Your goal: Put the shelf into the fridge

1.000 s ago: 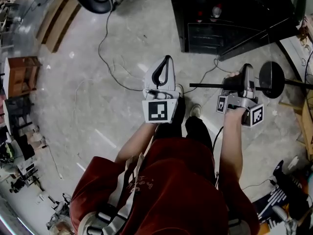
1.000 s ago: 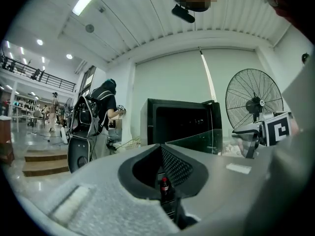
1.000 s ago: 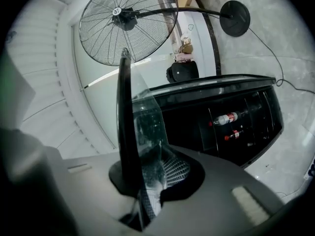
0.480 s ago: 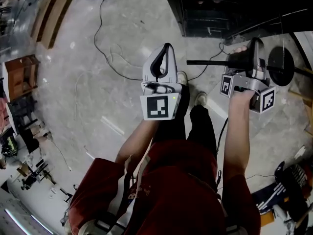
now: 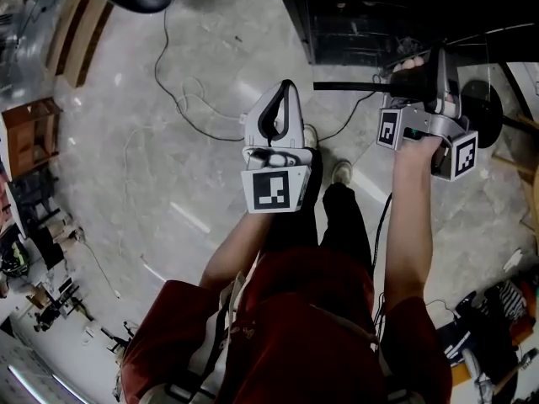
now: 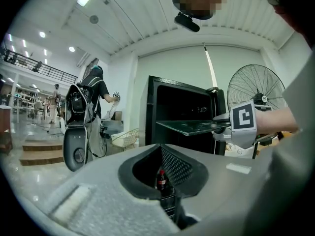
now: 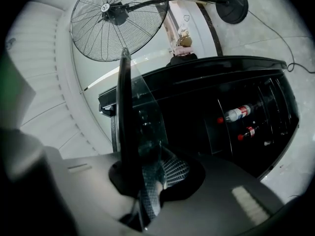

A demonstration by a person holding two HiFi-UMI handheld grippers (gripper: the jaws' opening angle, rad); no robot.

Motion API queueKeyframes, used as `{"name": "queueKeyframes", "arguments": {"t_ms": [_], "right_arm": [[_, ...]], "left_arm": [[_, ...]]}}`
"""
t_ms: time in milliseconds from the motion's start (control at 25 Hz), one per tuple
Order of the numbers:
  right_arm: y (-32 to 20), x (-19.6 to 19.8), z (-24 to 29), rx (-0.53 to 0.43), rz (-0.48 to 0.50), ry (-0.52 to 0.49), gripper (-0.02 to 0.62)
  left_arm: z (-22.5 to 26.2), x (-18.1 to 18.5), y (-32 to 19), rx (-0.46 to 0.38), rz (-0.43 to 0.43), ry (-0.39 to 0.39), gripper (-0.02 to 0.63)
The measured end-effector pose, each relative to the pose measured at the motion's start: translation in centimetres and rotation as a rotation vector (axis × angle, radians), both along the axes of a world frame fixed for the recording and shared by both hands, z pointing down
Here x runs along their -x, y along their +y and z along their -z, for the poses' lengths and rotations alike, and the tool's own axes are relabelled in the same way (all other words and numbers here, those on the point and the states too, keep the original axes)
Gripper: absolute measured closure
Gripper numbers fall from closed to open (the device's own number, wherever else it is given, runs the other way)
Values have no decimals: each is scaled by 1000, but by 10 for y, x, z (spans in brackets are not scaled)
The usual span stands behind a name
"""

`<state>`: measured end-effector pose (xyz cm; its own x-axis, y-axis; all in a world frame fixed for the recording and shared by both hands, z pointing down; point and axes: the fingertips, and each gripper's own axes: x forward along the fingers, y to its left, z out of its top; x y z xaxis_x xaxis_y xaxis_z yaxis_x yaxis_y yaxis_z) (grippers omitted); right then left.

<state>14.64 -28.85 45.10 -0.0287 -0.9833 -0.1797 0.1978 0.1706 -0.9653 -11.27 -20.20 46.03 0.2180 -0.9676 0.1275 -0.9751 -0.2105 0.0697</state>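
Fridge (image 5: 370, 32): upper right of head view, bottles (image 7: 238, 113) visible inside. Shelf (image 5: 349, 86): glass pane just before fridge, held level, likely for sliding in. Right gripper (image 5: 402, 82): clamped on shelf edge. Left gripper (image 5: 289, 91): centre frame, jaws together, empty, clear of shelf.

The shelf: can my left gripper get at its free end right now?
Probably yes: the shelf juts from the right gripper toward the left gripper through open air, nothing between, though that gripper is shut.
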Motion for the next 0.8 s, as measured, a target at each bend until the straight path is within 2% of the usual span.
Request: {"name": "queueKeyframes", "arguments": {"t_ms": [400, 800], "right_arm": [[-24, 1, -12, 30, -22, -20, 566], [-45, 2, -18, 57, -17, 76, 575]], "left_arm": [[-3, -1, -4, 3, 2, 11, 600], [-3, -1, -6, 6, 11, 13, 600]]}}
